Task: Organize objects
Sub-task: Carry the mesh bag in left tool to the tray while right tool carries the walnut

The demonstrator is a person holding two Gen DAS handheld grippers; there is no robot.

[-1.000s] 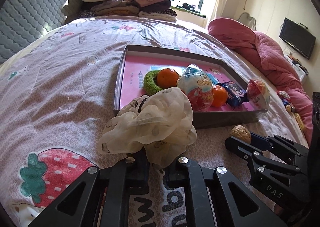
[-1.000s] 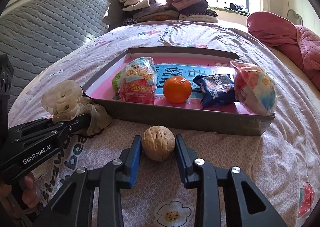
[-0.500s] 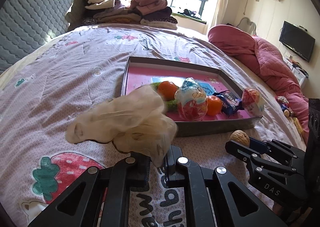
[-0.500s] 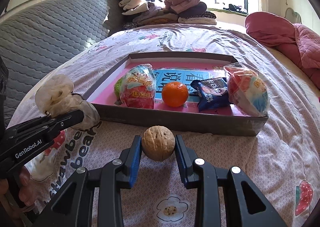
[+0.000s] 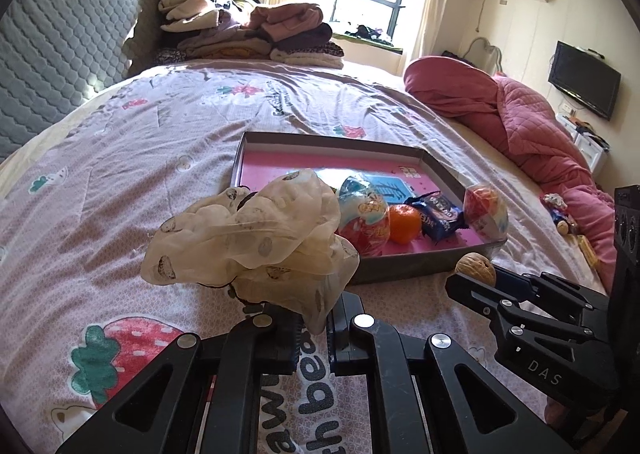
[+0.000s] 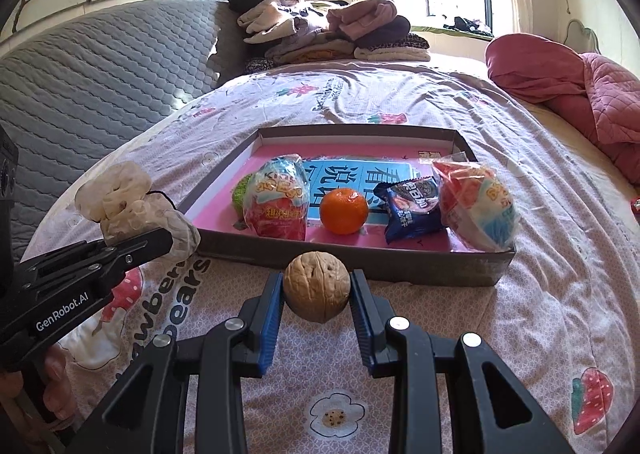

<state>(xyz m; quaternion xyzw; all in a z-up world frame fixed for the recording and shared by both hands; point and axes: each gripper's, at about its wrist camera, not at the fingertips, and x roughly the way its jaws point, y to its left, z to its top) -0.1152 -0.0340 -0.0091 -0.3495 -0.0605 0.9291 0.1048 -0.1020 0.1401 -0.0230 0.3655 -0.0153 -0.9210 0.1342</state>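
My left gripper is shut on a cream spotted scrunchie and holds it above the bedspread, in front of the tray's near left corner; it also shows in the right wrist view. My right gripper is shut on a walnut, held just short of the tray's near wall; the walnut also shows in the left wrist view. The shallow grey tray with a pink floor holds two wrapped snack balls, an orange, a blue snack packet and a green scrubber.
The tray lies on a bed with a printed pink bedspread. Folded clothes are stacked at the head of the bed. A red quilt lies bunched on the right. A grey padded headboard runs along the left.
Both grippers have risen and drawn back a little from the tray, each still holding its object. The scrunchie has swung and bunched up again in the left gripper.
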